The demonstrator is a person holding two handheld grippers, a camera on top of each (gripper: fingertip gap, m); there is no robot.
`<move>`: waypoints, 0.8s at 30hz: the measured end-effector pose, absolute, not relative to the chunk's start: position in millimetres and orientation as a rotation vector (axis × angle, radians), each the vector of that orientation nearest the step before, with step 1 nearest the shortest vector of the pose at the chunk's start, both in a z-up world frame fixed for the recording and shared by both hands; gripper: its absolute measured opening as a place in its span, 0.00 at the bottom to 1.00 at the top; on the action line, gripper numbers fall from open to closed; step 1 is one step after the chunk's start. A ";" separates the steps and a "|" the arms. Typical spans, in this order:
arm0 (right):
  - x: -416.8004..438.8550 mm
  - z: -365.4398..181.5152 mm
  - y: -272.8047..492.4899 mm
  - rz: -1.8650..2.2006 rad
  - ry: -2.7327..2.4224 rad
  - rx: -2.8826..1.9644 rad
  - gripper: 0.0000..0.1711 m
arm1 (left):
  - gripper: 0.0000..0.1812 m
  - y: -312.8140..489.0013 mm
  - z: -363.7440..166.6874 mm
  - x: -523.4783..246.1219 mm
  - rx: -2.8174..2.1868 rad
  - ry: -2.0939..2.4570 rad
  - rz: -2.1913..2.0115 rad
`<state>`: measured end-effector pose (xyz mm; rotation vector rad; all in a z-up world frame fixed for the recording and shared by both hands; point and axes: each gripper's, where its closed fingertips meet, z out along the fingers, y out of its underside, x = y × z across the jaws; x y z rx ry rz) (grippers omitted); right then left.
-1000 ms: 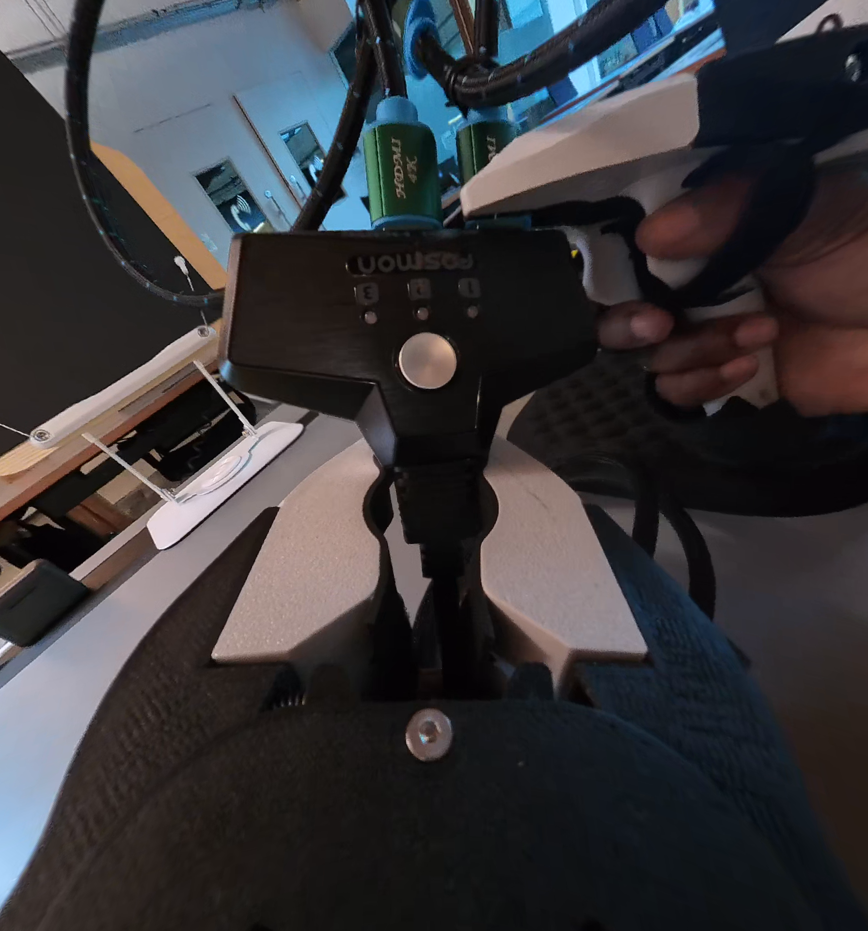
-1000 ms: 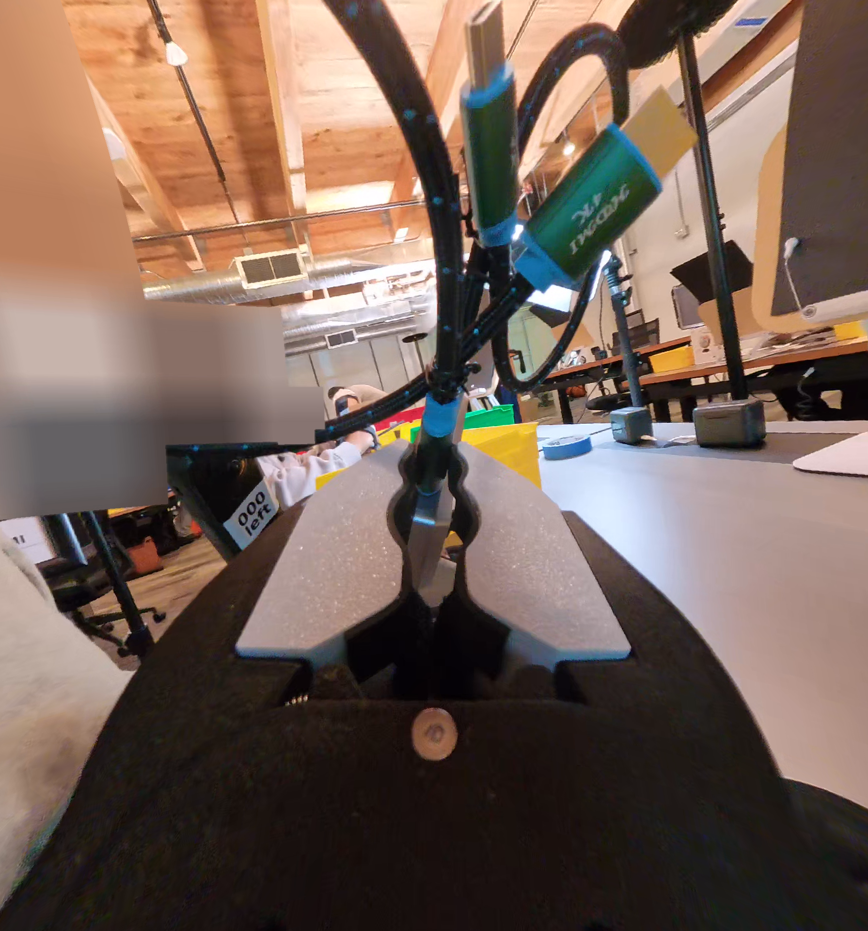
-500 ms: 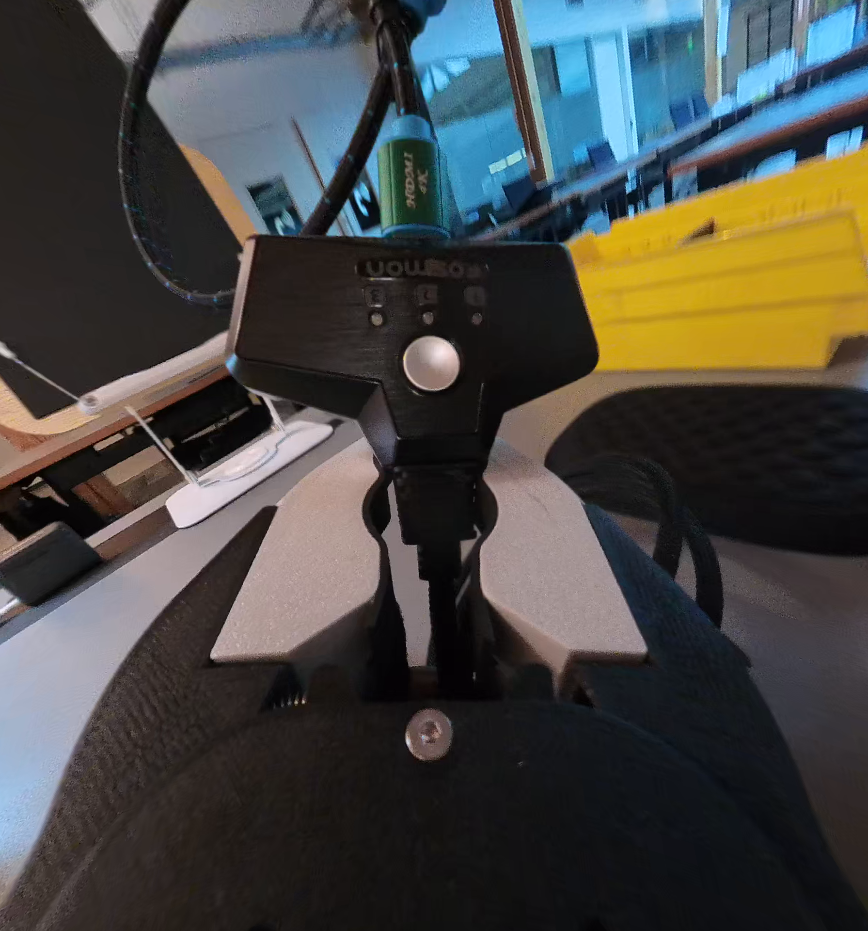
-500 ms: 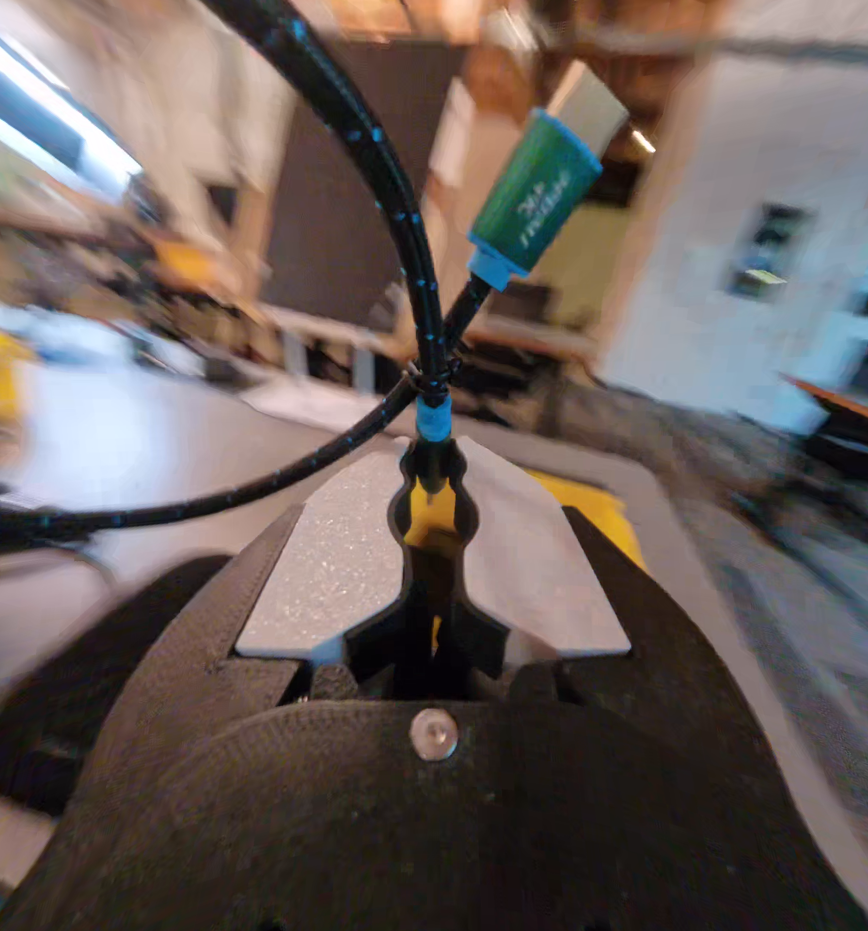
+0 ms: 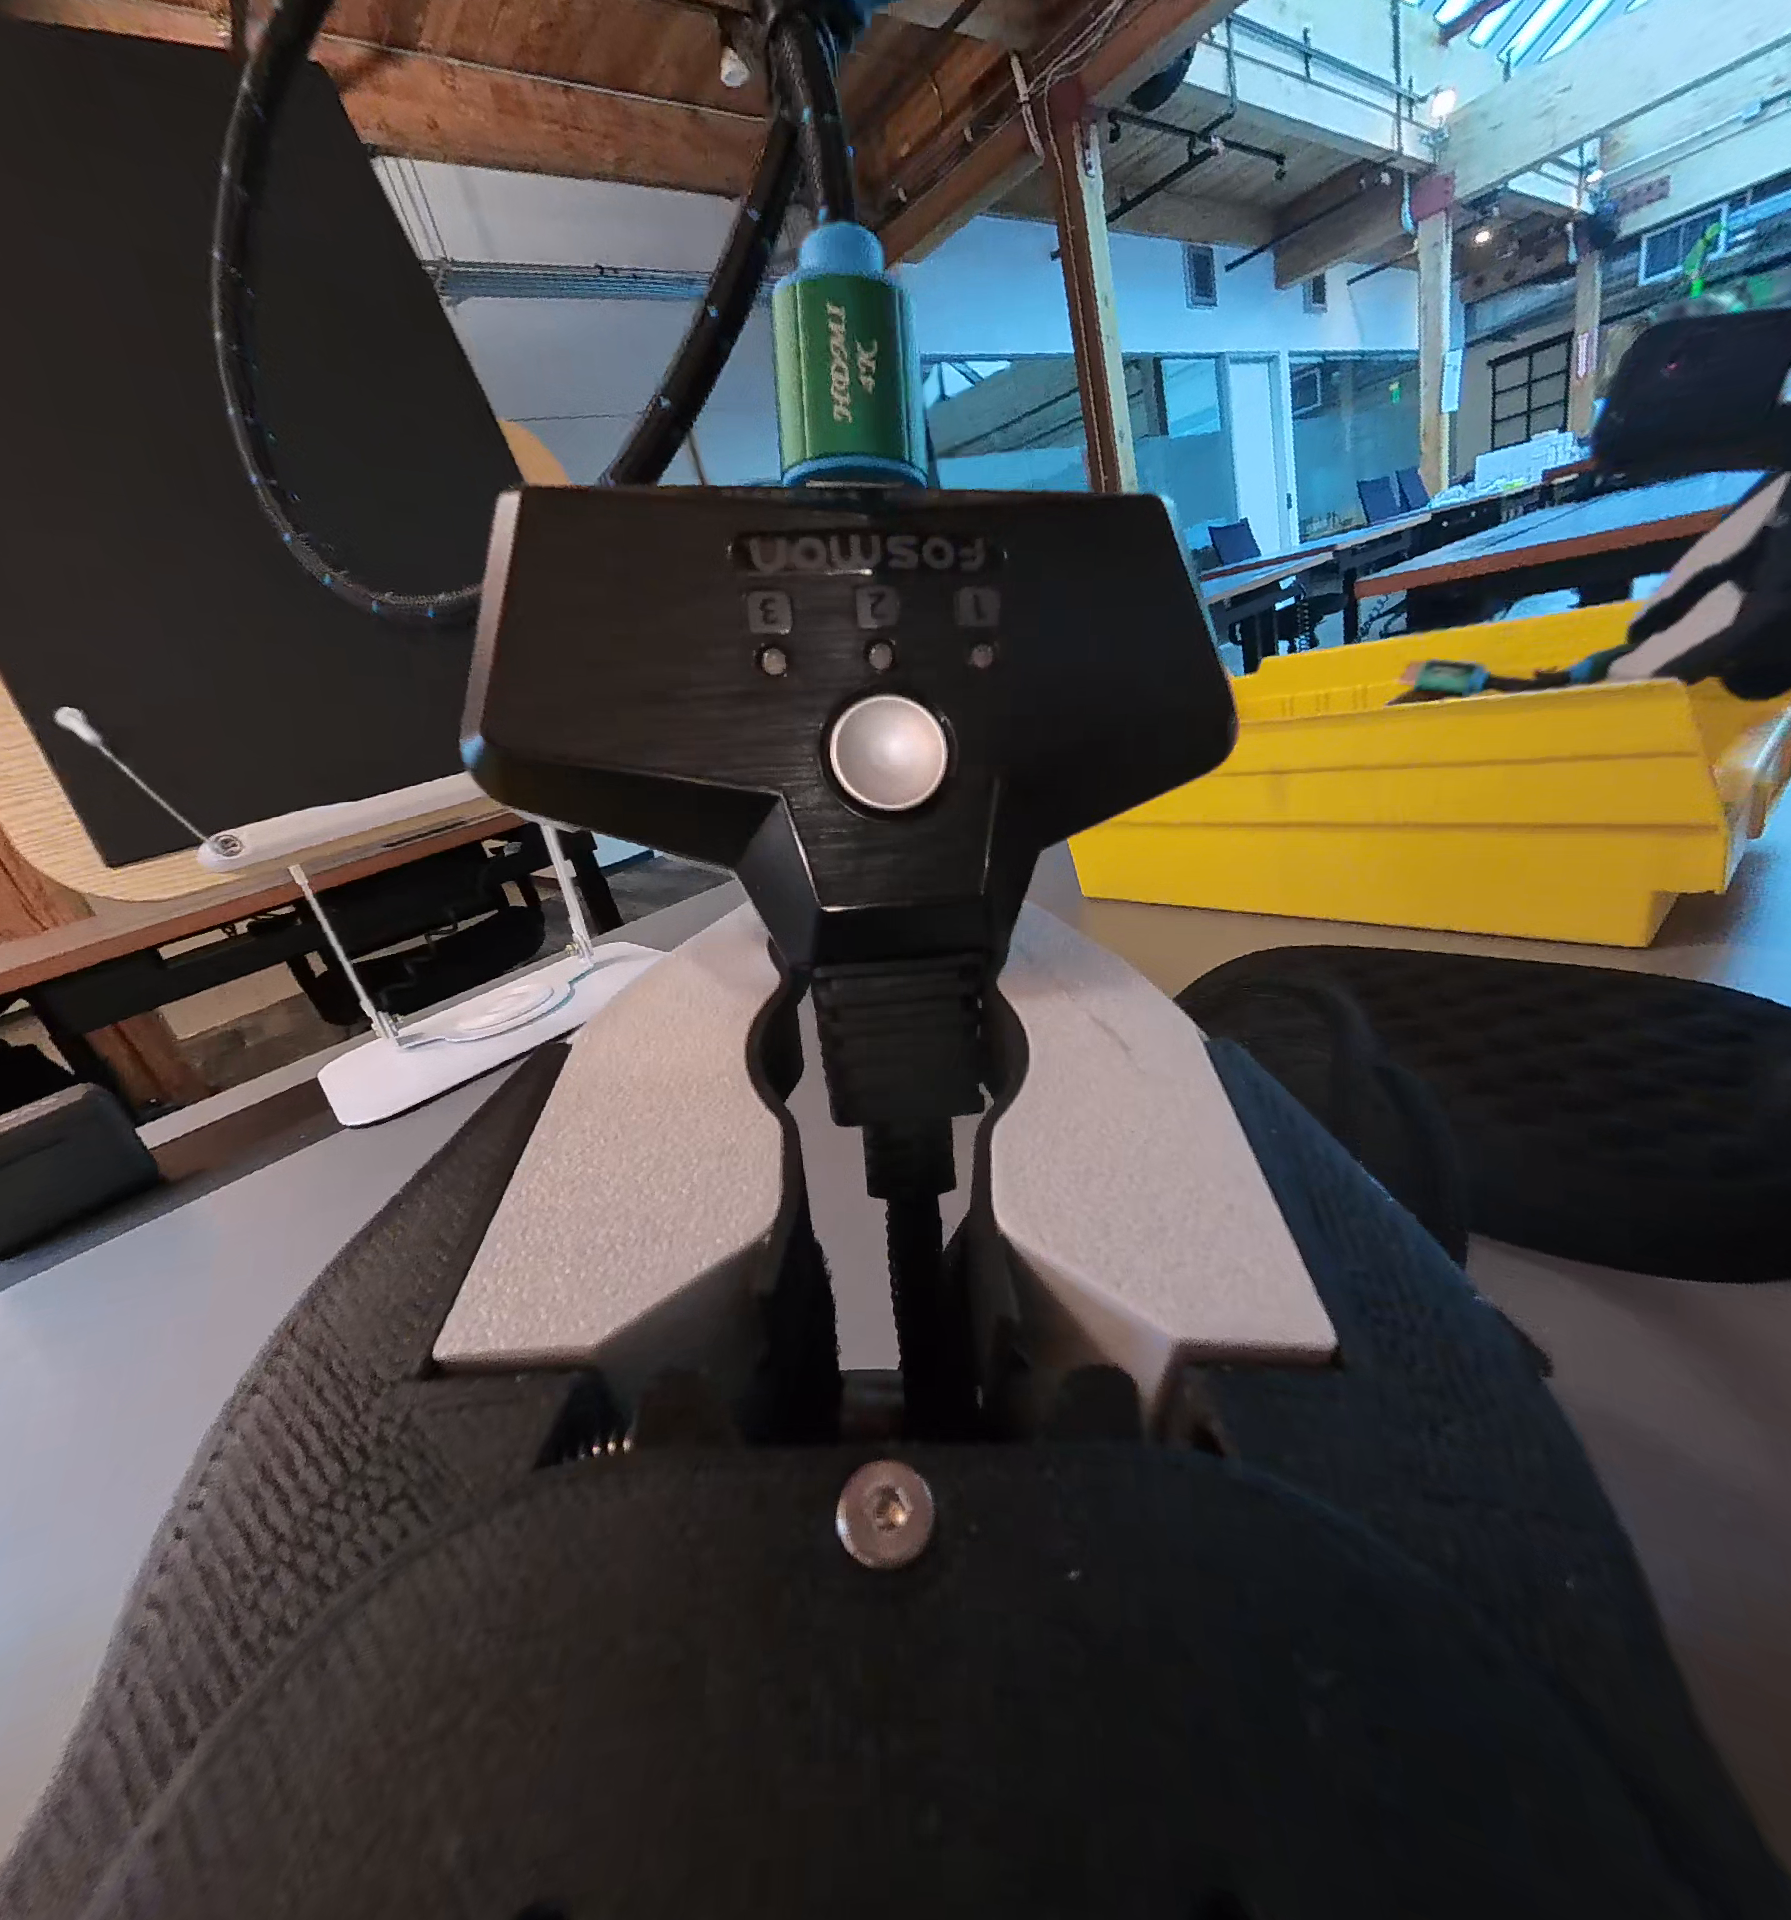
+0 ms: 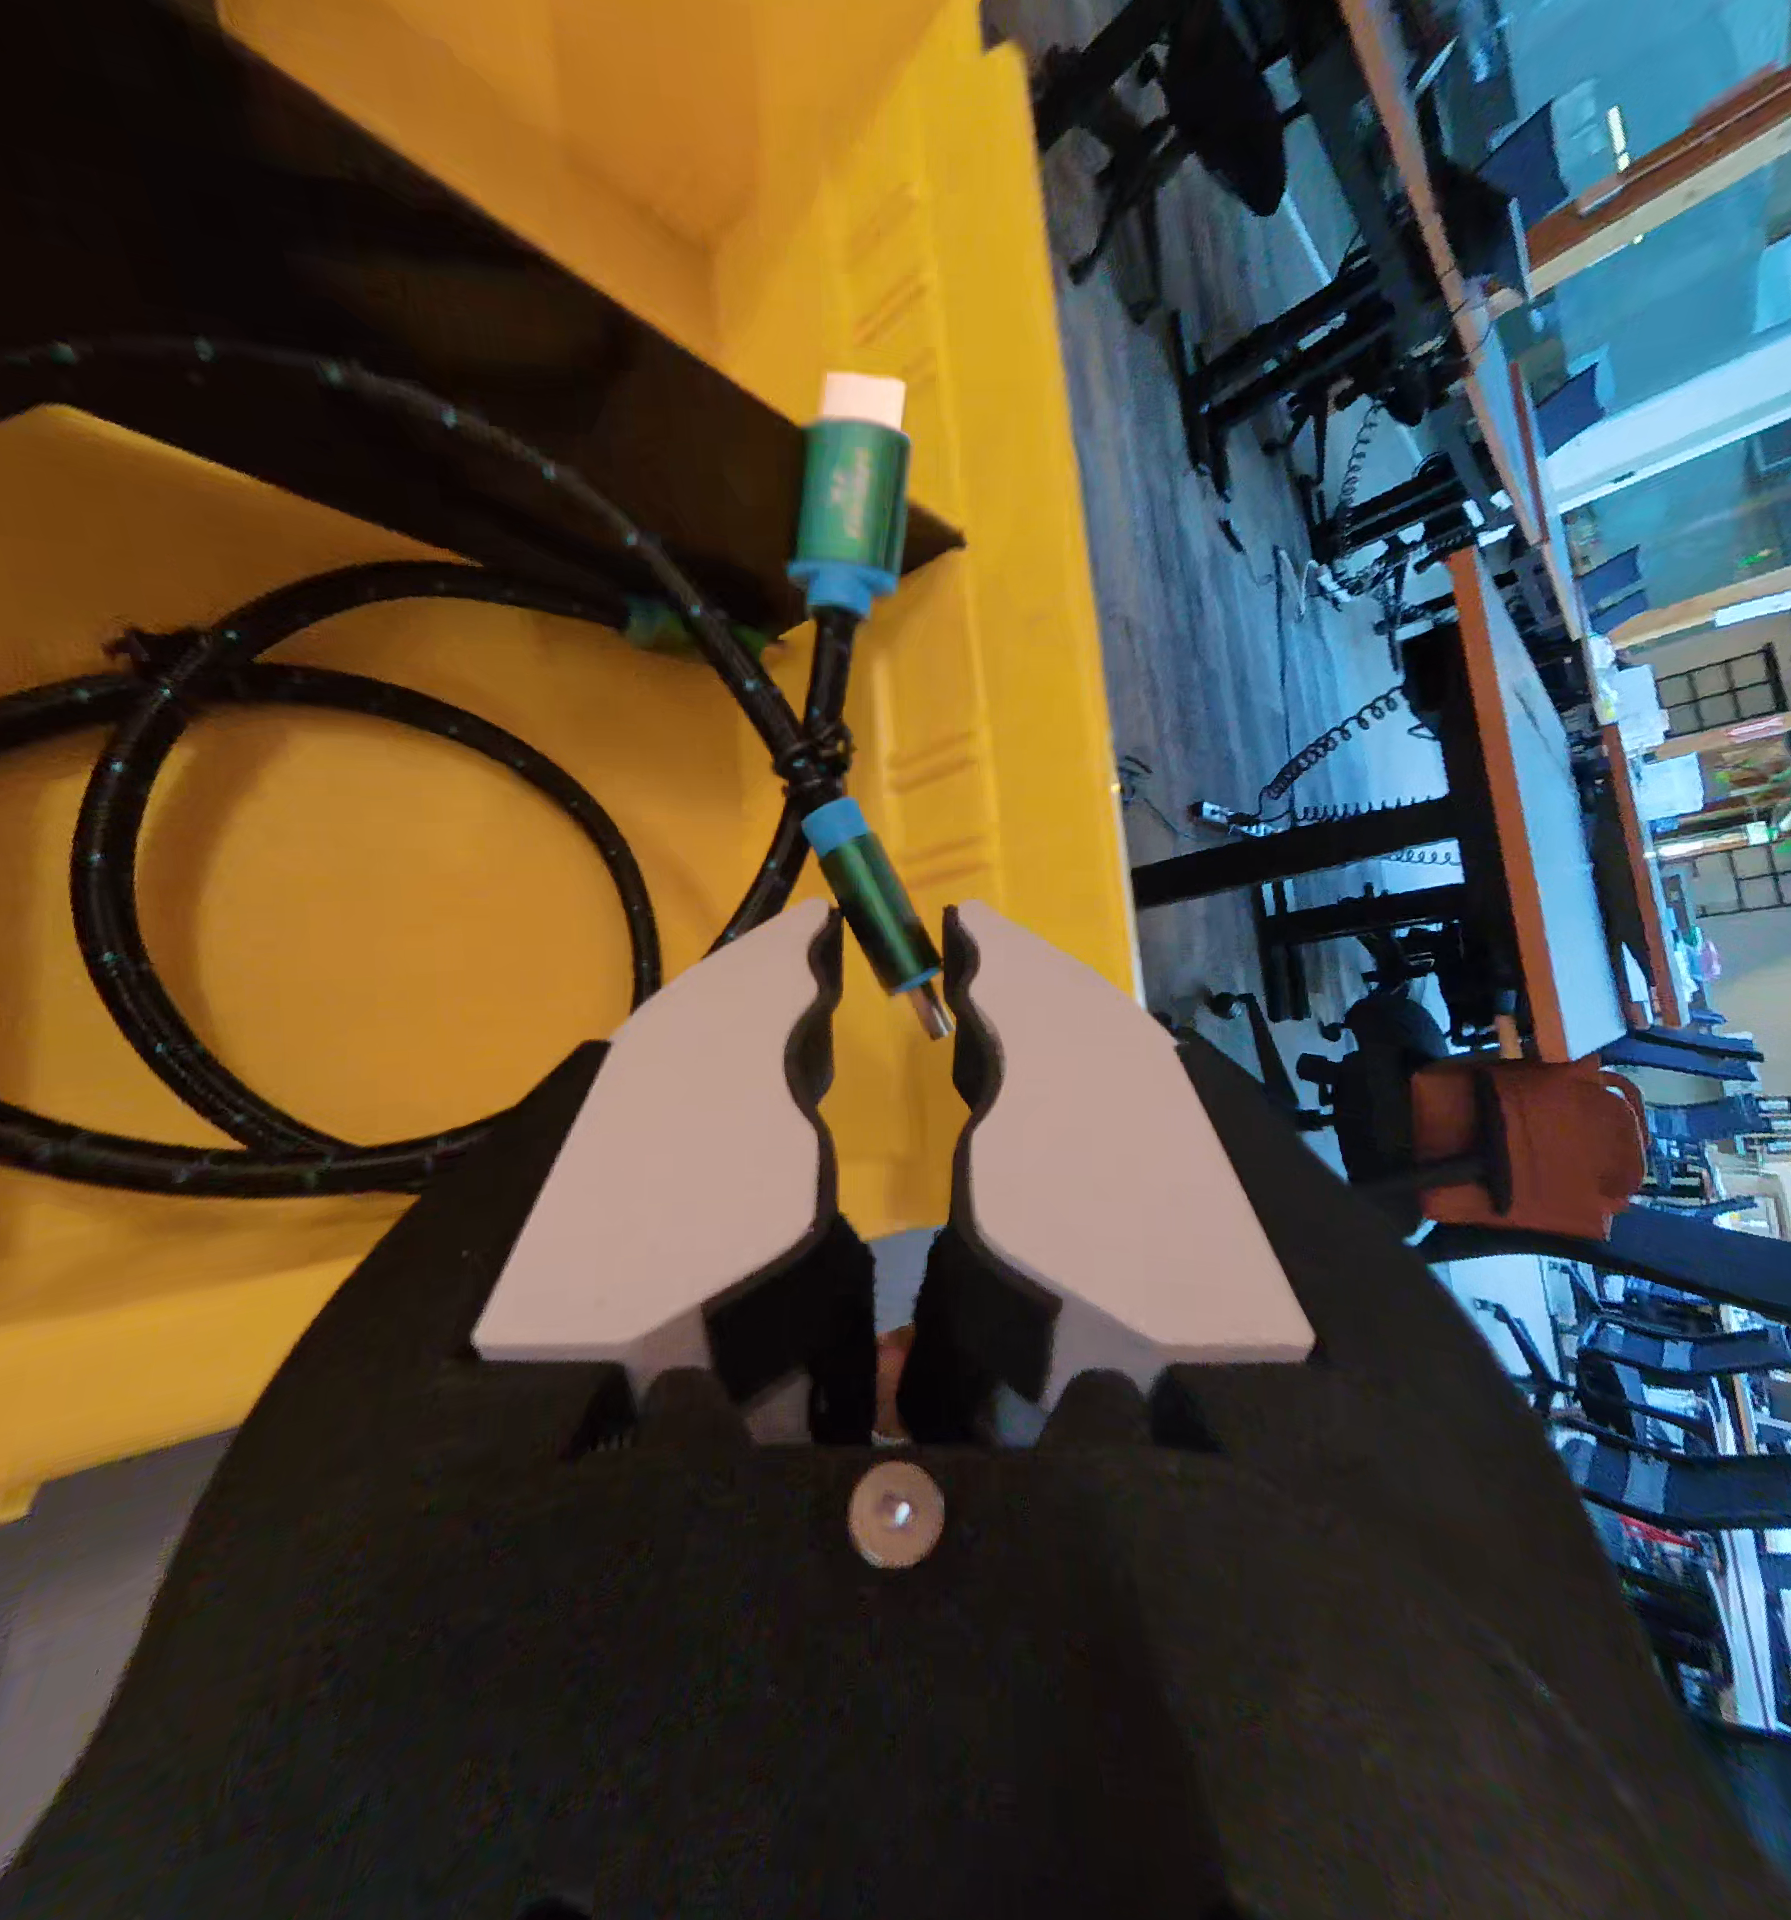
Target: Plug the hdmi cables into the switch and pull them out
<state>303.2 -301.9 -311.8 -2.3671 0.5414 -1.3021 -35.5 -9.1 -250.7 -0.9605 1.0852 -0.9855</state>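
the left gripper (image 5: 891, 1023) clamps the black metal hdmi switch (image 5: 849, 686) by its ribbed tail, one green-shelled hdmi plug (image 5: 847, 390) seated on top. the right gripper (image 6: 891, 971) hangs part open over the yellow plastic bin (image 6: 371, 935), a loose green plug (image 6: 886, 935) between its fingers, gripped by neither.

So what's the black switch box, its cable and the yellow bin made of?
The HDMI switch looks like brushed black metal, going by its fine streaks, though it could be plastic. The HDMI cable has a woven black braid with teal flecks. The yellow bin looks like smooth moulded plastic.
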 end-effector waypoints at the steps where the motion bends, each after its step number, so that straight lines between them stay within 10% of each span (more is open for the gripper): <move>1: 302.8 -317.3 -301.7 -1.280 0.539 -2.395 0.11 | 0.16 -9.9 -251.5 -34.8 -0.958 1.093 -0.977; 8: 288.4 -282.8 -284.9 -1.042 0.564 -2.097 0.36 | 0.16 -13.3 -256.8 -29.2 -0.941 1.137 -0.889; 15: 100.0 -159.4 -163.8 -0.084 -0.113 -1.313 0.20 | 0.16 -14.0 -253.1 -31.3 -0.911 1.115 -0.872; 24: -28.1 -179.5 -62.0 0.613 -0.261 -1.261 0.25 | 0.16 -19.5 -252.8 -31.1 -0.864 1.134 -0.848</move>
